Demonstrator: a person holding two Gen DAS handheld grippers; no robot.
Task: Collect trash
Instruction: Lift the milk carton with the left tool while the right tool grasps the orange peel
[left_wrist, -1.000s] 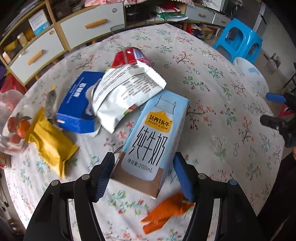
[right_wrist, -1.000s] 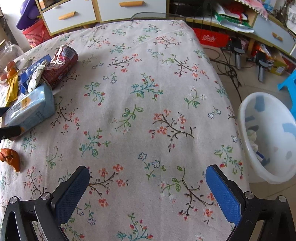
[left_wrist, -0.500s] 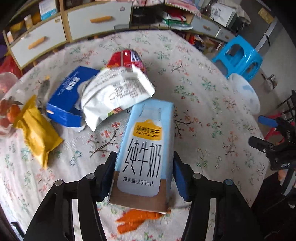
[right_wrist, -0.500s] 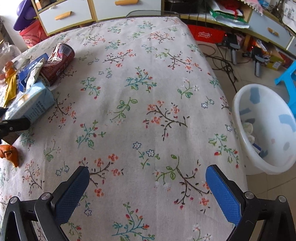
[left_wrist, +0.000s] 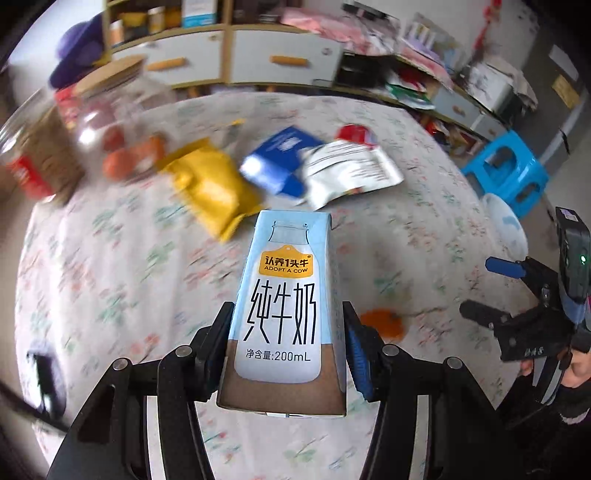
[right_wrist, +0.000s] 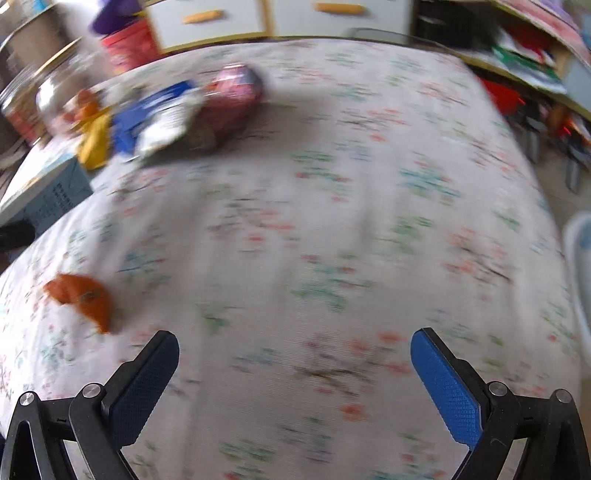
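My left gripper (left_wrist: 286, 332) is shut on a light-blue milk carton (left_wrist: 284, 302) and holds it above the floral table. The carton also shows at the left edge of the right wrist view (right_wrist: 44, 192). On the table lie a yellow packet (left_wrist: 214, 188), a blue box (left_wrist: 280, 162), a white foil wrapper (left_wrist: 351, 173), a red can (left_wrist: 354, 134) and an orange peel (left_wrist: 382, 323). My right gripper (right_wrist: 295, 354) is open and empty over the table; it also shows in the left wrist view (left_wrist: 495, 291). The peel (right_wrist: 83, 301) lies to its front left.
A white plastic basin (left_wrist: 508, 229) sits on the floor past the table's right edge, beside a blue stool (left_wrist: 506, 166). A glass jar with fruit (left_wrist: 110, 122) stands at the table's far left. Drawers and cluttered shelves (left_wrist: 258, 59) line the back.
My left gripper closed on the milk carton and lifted it off the table, swinging left. My right gripper stayed open and shifted left; both views are blurred by motion.
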